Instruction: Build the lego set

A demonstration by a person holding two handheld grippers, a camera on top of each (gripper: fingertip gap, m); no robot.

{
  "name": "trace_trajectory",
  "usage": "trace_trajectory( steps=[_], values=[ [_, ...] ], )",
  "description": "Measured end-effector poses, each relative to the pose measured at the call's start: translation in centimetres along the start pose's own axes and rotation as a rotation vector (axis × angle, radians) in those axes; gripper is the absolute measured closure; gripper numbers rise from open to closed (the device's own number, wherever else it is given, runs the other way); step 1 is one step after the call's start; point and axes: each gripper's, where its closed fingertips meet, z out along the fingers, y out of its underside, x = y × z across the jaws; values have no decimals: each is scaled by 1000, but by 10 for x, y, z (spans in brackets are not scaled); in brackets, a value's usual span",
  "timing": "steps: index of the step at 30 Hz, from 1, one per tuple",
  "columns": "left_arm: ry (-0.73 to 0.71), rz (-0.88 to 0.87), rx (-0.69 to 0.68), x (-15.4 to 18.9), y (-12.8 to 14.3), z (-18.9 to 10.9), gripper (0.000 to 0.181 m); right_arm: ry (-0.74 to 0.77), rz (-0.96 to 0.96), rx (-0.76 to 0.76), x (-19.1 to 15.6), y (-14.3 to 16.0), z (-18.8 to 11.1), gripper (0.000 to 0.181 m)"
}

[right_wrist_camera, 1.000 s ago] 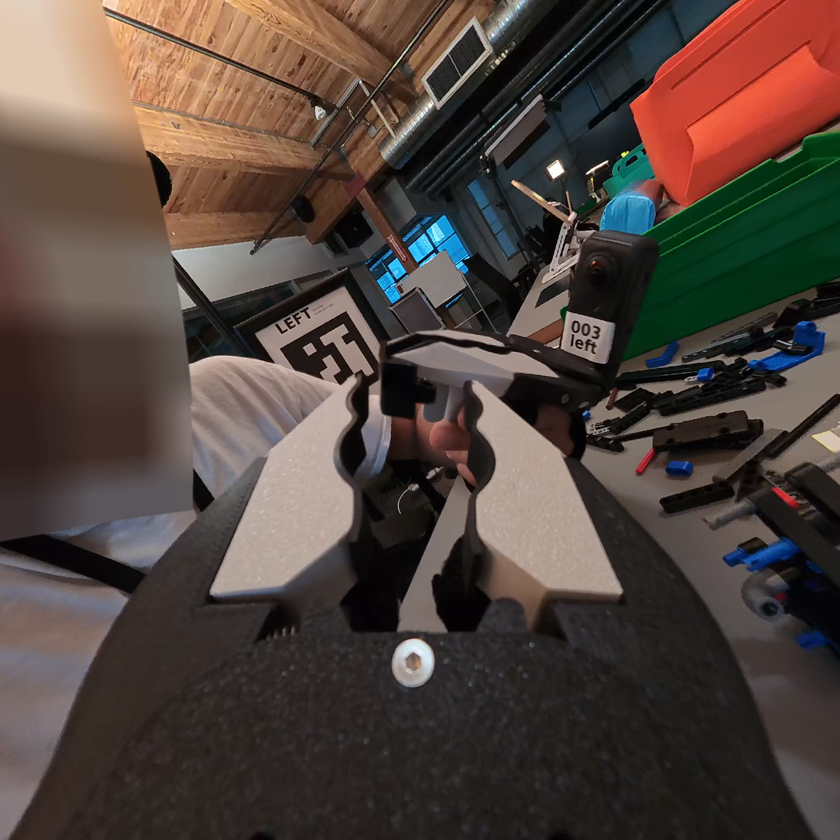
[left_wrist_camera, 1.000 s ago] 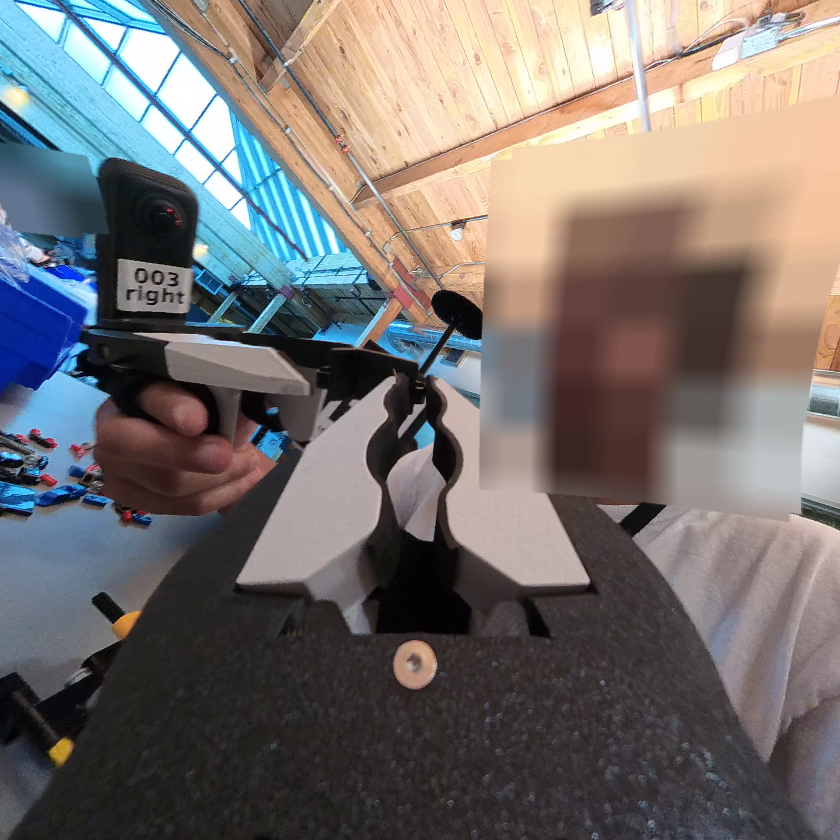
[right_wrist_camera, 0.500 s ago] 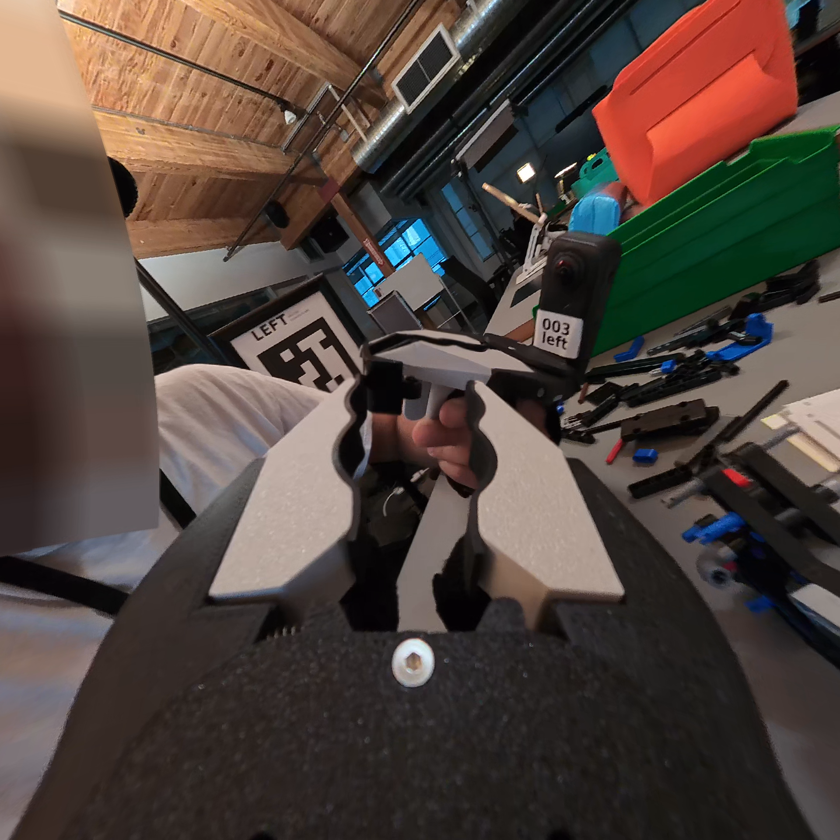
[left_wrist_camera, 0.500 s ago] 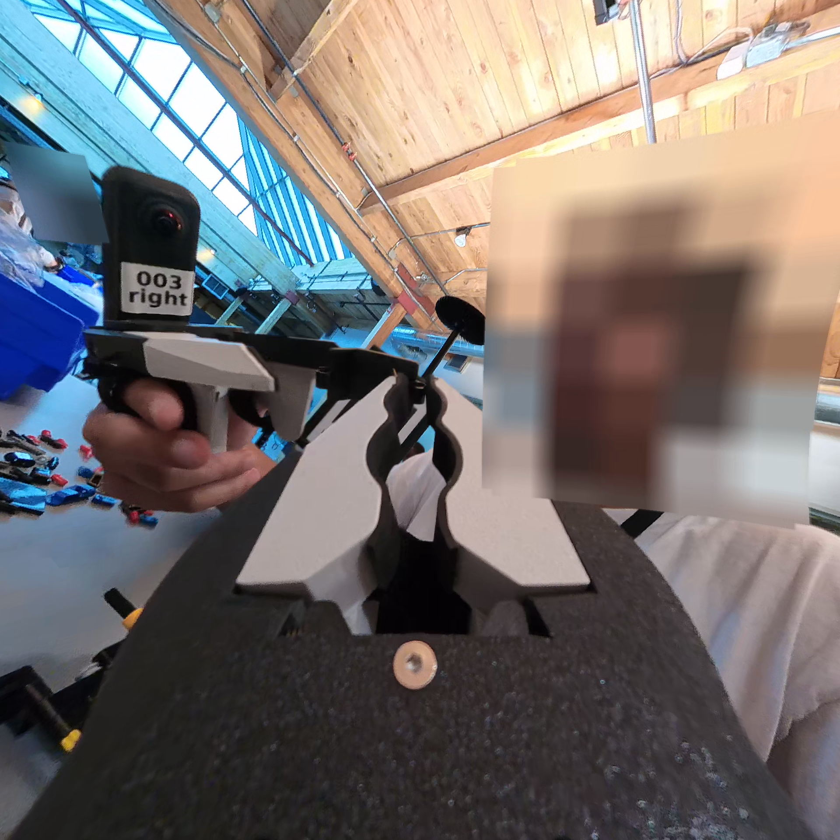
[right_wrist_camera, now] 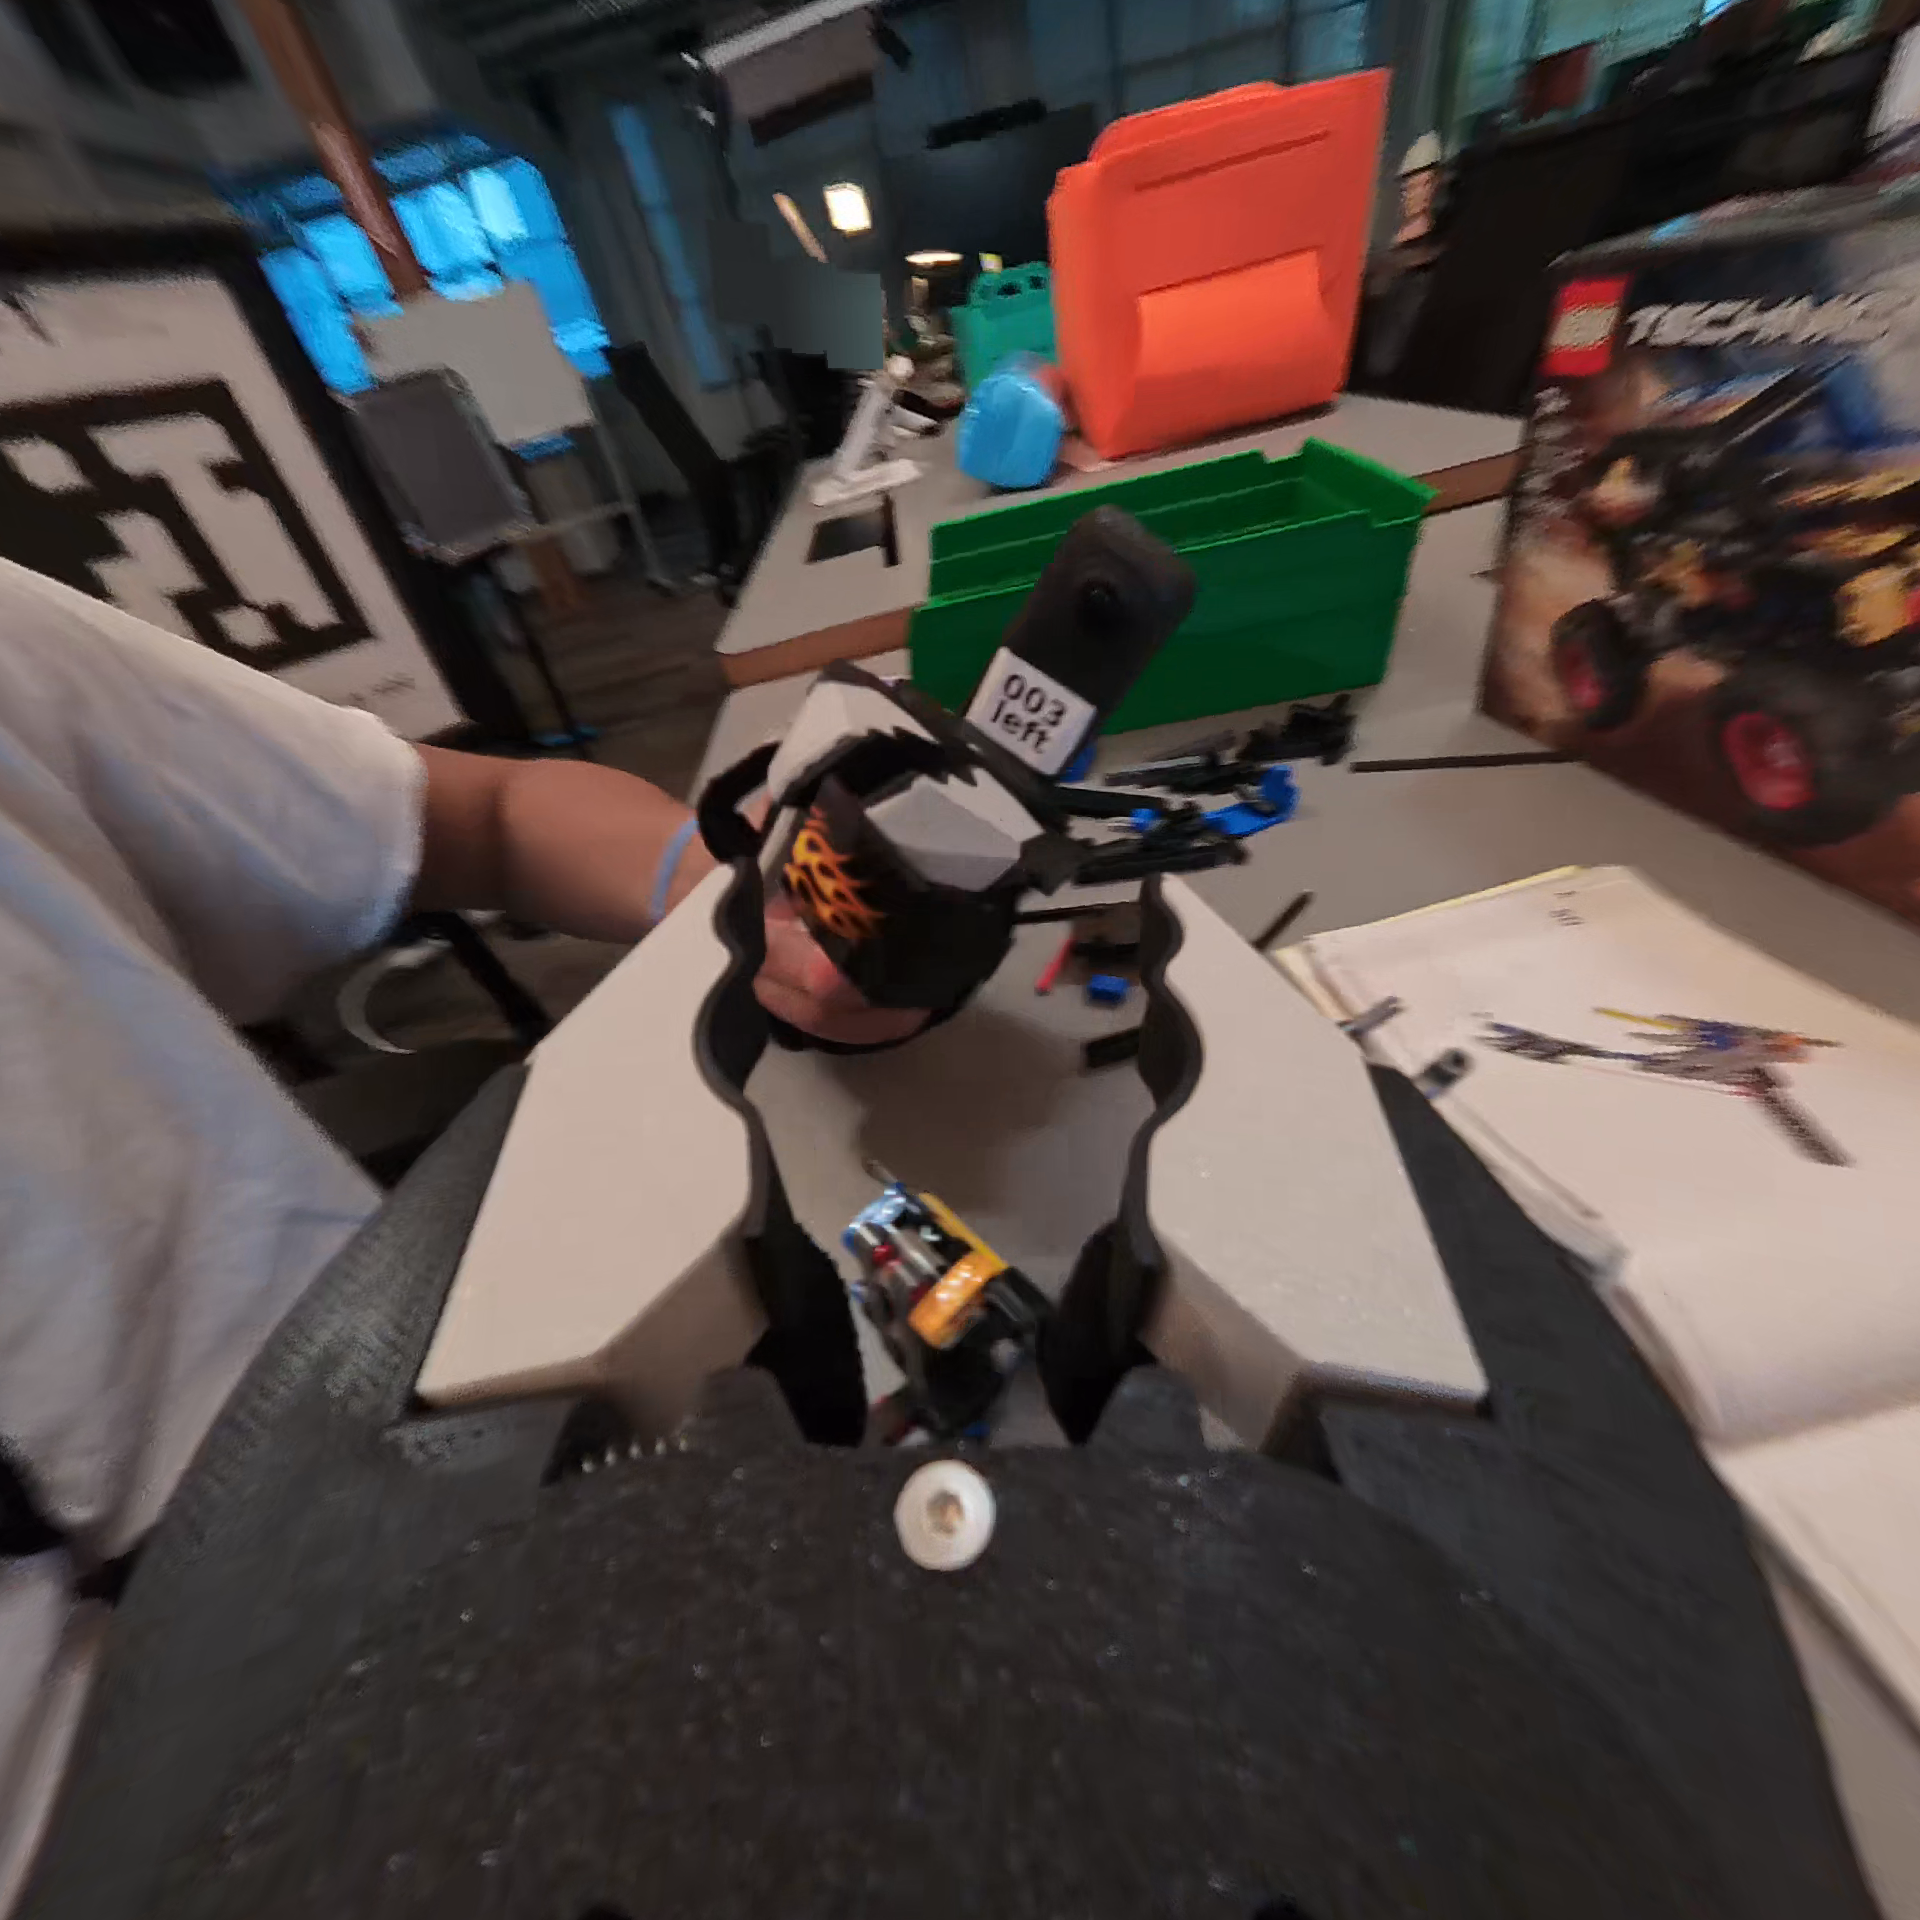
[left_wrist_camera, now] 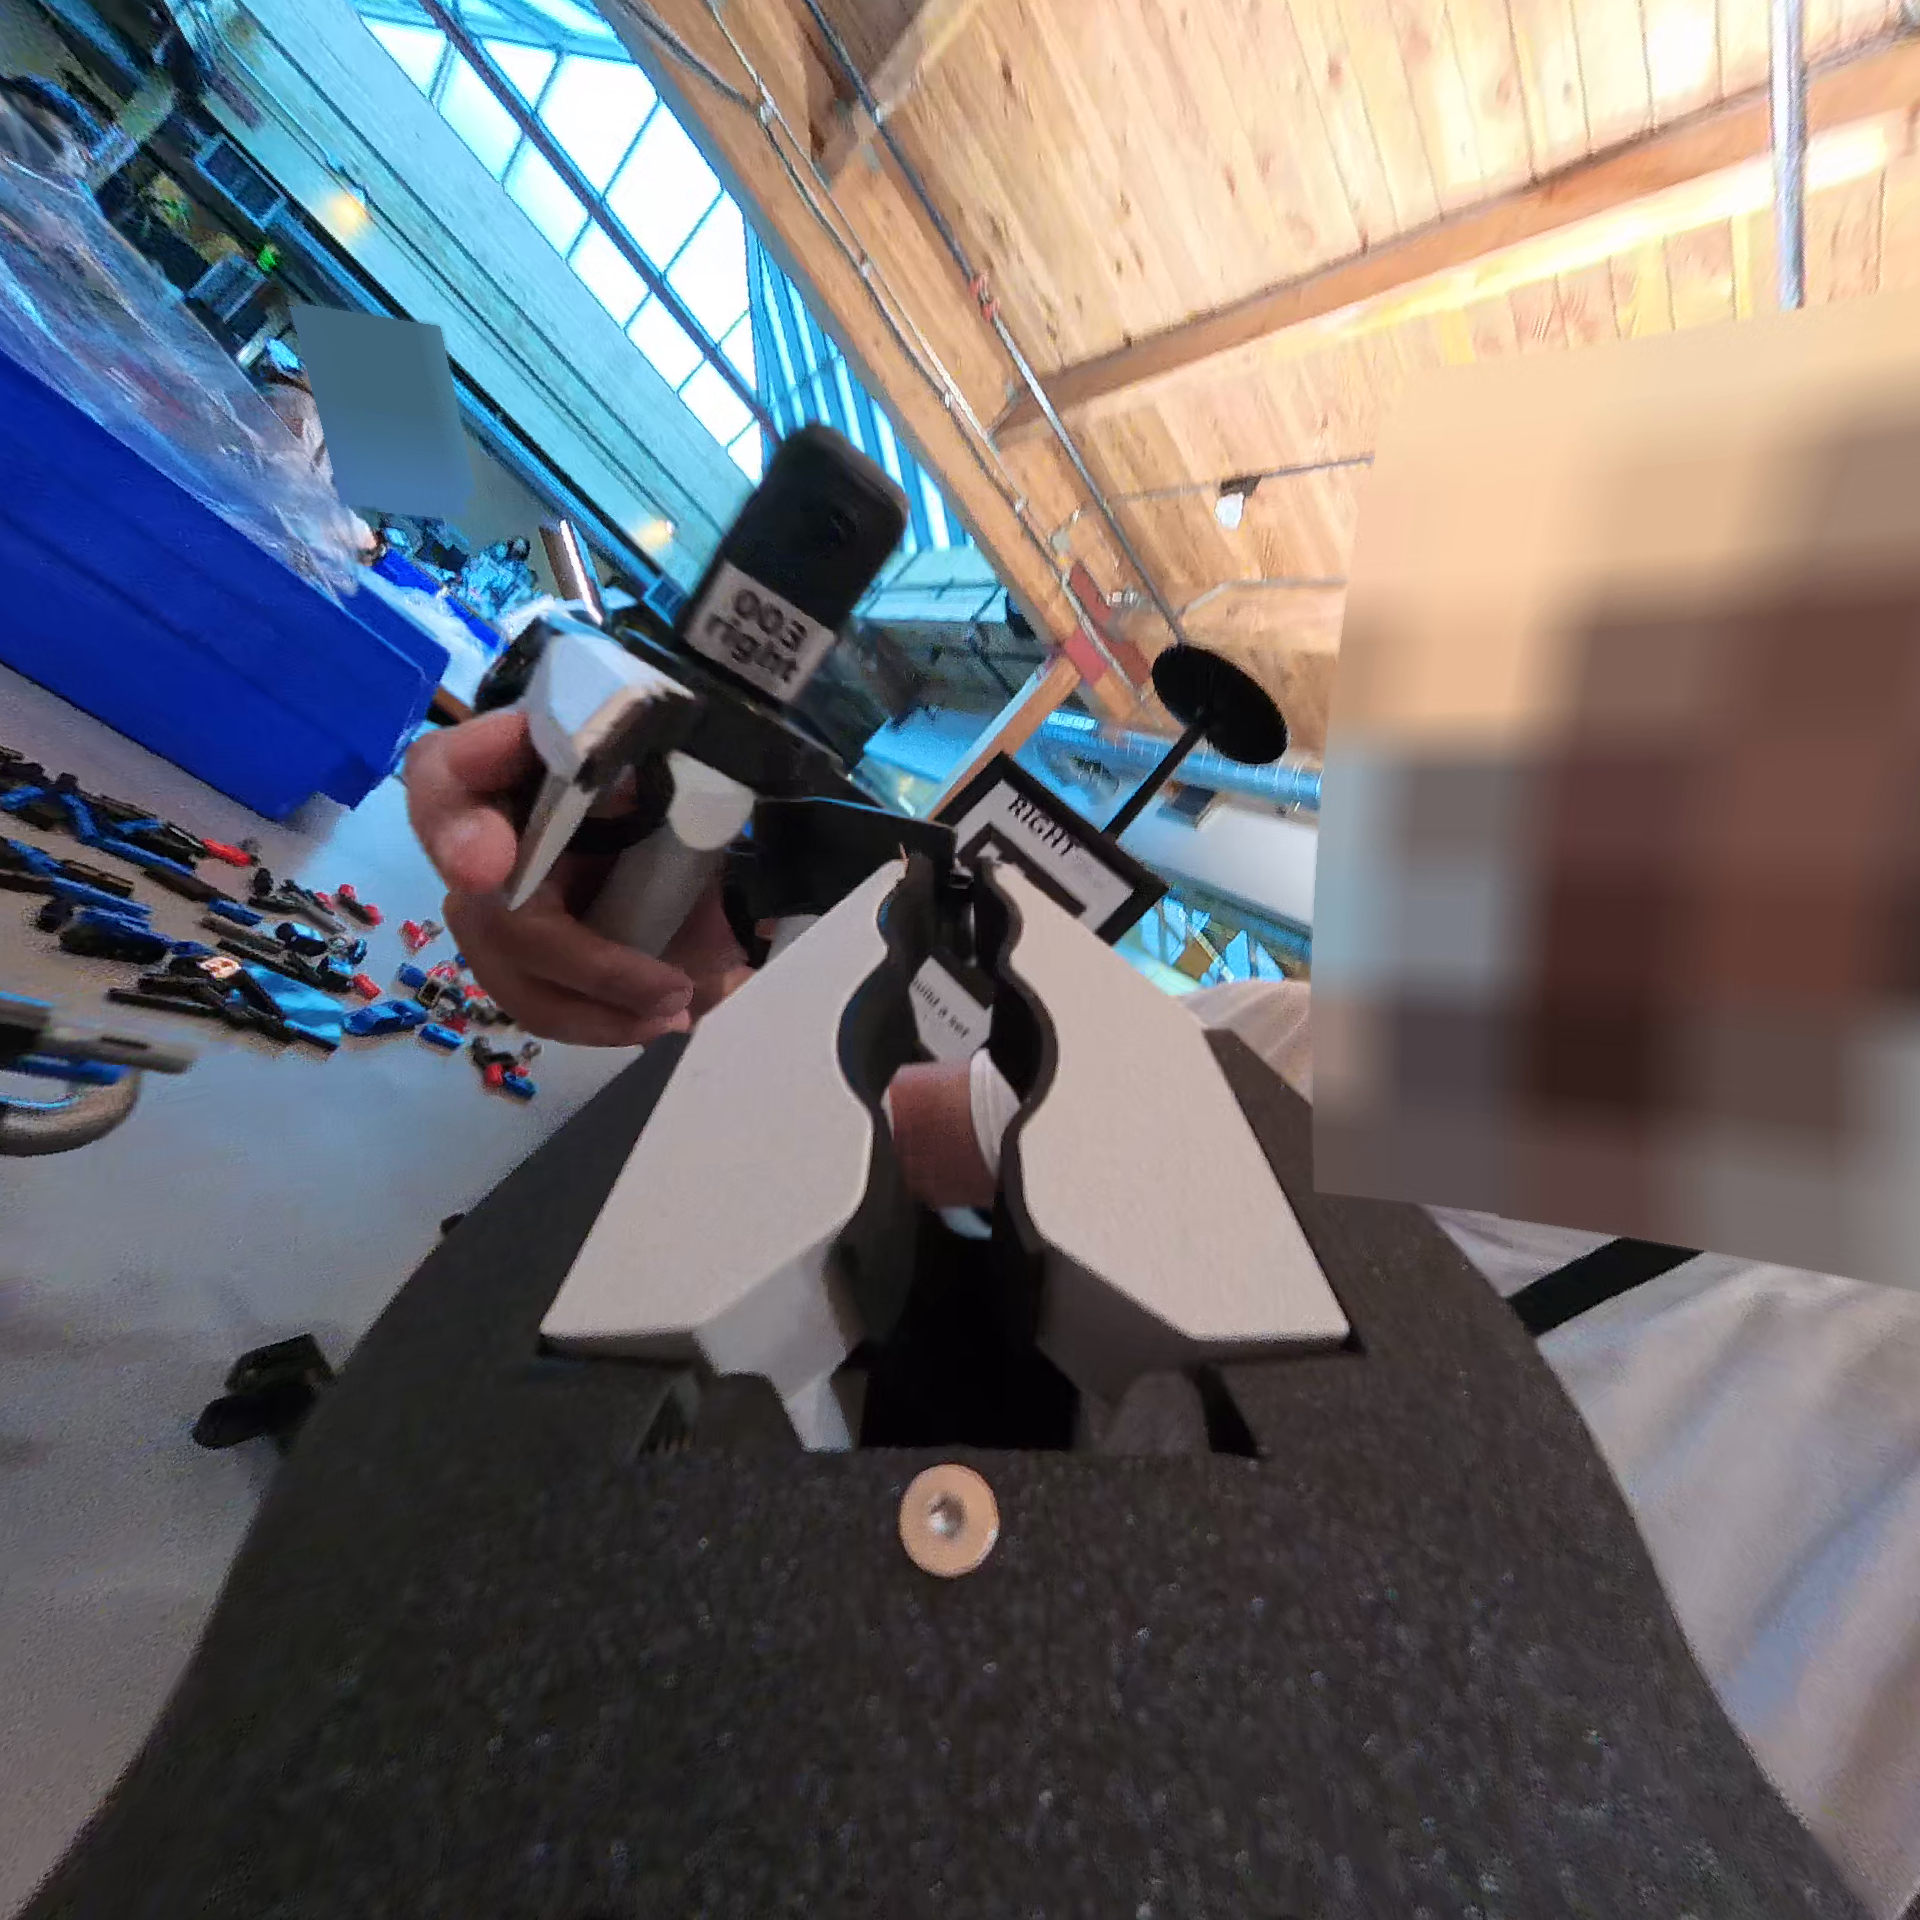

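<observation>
While apart, two tools (left_wrist_camera: 948, 894) (right_wrist_camera: 940, 914)

A bare stretch of grey table (right_wrist_camera: 997, 1122) lies straight ahead between the spread fingers of the right gripper (right_wrist_camera: 940, 904), with a small partly built model (right_wrist_camera: 940, 1288) just at their base and the left gripper (right_wrist_camera: 935, 821), held up in a hand, blocking the far end. To the right the open instruction booklet (right_wrist_camera: 1558, 1060) covers the near table, the set's box (right_wrist_camera: 1725, 582) stands as a wall behind it, and loose black and blue pieces (right_wrist_camera: 1216, 790) lie before the green bin (right_wrist_camera: 1174, 592) farther off. In the left wrist view the near table is bare, while scattered small parts (left_wrist_camera: 260, 966) and a blue bin (left_wrist_camera: 187, 644) close off its far left.
</observation>
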Motion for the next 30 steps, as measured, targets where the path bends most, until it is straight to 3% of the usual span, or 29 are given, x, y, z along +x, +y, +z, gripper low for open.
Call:
trace_trajectory(
  steps=[1,10,16,19,26,30],
  values=[
    [3,16,-19,2,3,3,175,-46,36,3,-4,1,0,110],
    [54,57,-60,17,8,6,176,-125,61,-6,-11,4,-5,111],
    [125,54,-1,31,-6,-2,176,-93,95,23,4,1,-18,117],
    [115,61,-4,30,-7,-2,176,-182,158,73,-6,-8,-23,114],
    [124,41,-43,27,7,6,176,-266,225,84,-21,-7,-1,114],
    [145,32,-48,30,9,6,176,-305,279,104,-19,-5,-6,112]
  ],
)
